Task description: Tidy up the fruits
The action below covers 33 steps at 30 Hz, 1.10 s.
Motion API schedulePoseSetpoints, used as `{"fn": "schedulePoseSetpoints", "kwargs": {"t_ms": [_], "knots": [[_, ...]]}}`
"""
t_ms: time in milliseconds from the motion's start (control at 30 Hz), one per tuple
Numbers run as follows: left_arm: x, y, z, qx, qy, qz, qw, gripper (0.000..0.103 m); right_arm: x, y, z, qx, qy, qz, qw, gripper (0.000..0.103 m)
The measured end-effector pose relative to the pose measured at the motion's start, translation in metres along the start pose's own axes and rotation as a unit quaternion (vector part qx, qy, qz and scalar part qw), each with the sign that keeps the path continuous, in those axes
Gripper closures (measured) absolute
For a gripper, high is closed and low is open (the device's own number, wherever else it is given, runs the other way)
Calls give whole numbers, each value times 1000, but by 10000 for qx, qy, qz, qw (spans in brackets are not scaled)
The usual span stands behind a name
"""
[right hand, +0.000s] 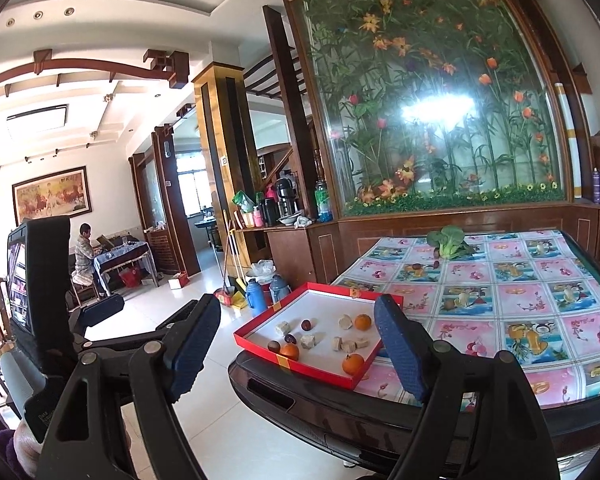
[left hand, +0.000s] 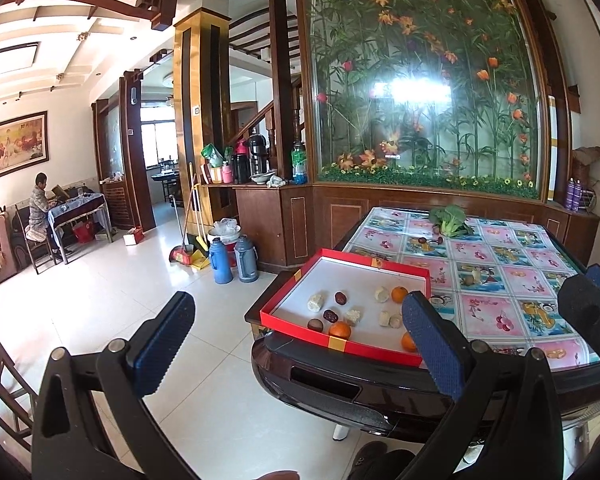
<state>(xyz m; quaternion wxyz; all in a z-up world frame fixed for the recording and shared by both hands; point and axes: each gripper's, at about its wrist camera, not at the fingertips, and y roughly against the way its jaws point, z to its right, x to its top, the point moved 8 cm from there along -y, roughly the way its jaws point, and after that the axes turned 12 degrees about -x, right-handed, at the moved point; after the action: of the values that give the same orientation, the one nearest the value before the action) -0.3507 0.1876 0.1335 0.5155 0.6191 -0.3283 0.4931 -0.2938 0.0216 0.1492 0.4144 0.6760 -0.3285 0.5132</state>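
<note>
Red box (right hand: 300, 365) sits at the worktop (right hand: 520, 304) corner with oranges (right hand: 363, 321) and little fruits mixed inside. Both my tools, left tool (left hand: 300, 328) and right tool (right hand: 300, 344), are wide and empty. I think sorting hasn't begun.

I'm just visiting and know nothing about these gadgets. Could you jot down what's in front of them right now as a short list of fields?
Place: a living room, at a table with a fruit-print cloth
Container: red tray at the table's near left corner
In the tray: three oranges, several dark red fruits, pale chunks
Elsewhere on table: leafy greens at the far edge
Left gripper: open, holding nothing, short of the table
Right gripper: open, holding nothing
Background: a person seated at another table
</note>
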Motion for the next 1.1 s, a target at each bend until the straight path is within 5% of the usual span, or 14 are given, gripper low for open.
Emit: {"fn": "schedulePoseSetpoints", "kwargs": {"t_ms": [1100], "knots": [[4,7,-29,-183,214,181,9994,0,-9,-10,-16,-42,417,-140,9990,23]]}}
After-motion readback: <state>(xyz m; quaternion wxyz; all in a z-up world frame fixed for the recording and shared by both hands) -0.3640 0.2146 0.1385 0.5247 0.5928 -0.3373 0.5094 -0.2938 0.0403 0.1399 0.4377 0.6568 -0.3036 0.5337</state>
